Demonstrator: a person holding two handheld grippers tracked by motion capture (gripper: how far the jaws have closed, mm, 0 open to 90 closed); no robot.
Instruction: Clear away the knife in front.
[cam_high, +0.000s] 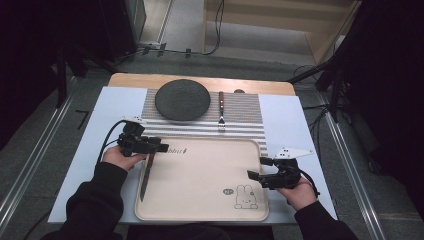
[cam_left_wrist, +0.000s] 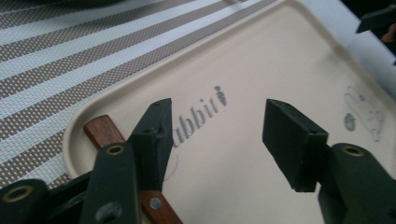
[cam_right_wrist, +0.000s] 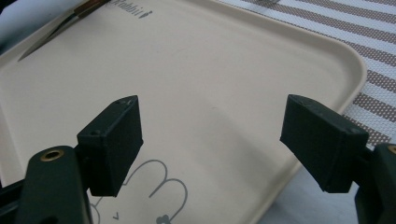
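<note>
We see a wooden surface (cam_high: 135, 79) under a white sheet (cam_high: 287, 120), striped mat (cam_high: 245, 112) and beige tray (cam_high: 200, 175).

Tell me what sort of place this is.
Probably a lab set up for recording table-setting: a small table on a bare floor, cables behind it, with a placemat, plate, fork and tray.

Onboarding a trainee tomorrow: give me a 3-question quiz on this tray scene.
1. True or false: the knife lies on the beige tray.
2. Which lies right of the dark plate? A spoon, B fork, C cup.
3. Fill in: the left tongs stand ____, nothing between the jaws.

Key: 1 true. 2 B, the fork on the striped mat. 3 open.
</note>
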